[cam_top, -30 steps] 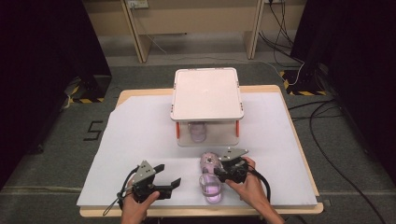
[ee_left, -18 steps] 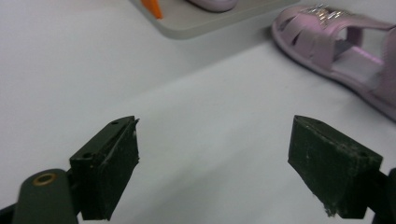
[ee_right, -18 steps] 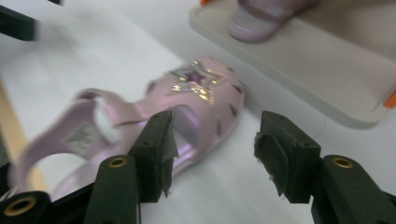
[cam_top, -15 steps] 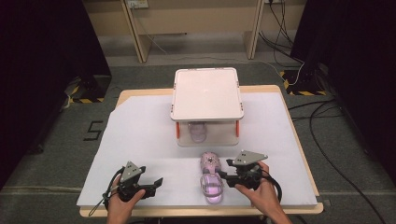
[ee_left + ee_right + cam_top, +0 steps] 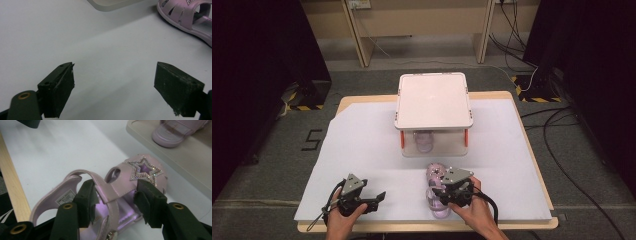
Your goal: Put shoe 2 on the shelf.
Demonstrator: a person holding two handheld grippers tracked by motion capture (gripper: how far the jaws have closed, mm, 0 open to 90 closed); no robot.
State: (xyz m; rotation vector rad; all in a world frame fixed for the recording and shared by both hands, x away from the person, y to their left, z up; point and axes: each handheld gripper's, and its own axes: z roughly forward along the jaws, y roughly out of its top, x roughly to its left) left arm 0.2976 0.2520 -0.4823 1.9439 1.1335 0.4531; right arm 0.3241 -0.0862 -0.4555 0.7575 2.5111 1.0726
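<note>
A pink sandal (image 5: 435, 173) with a glittery star (image 5: 143, 170) lies on the white sheet near the front edge, toe toward the stand. My right gripper (image 5: 440, 196) sits over its heel end. In the right gripper view (image 5: 116, 200) the jaws have just been closing; one pad touches the ankle strap and the other the side of the upper. A matching sandal (image 5: 424, 140) stands inside the stand, under the white top (image 5: 434, 100). My left gripper (image 5: 378, 199) rests to the left, open (image 5: 115, 82) over bare sheet, apart from the sandal (image 5: 190, 17).
The stand has red-orange posts and a pale base (image 5: 190, 162) just beyond the sandal. The white sheet (image 5: 362, 145) covers a wooden table whose front edge (image 5: 12, 185) runs close behind both hands. Cables lie on the floor at the right (image 5: 572, 130).
The left gripper shifted left and toward the front edge, then stayed. The right gripper swung off to the right of the sandal and has come back over its heel end.
</note>
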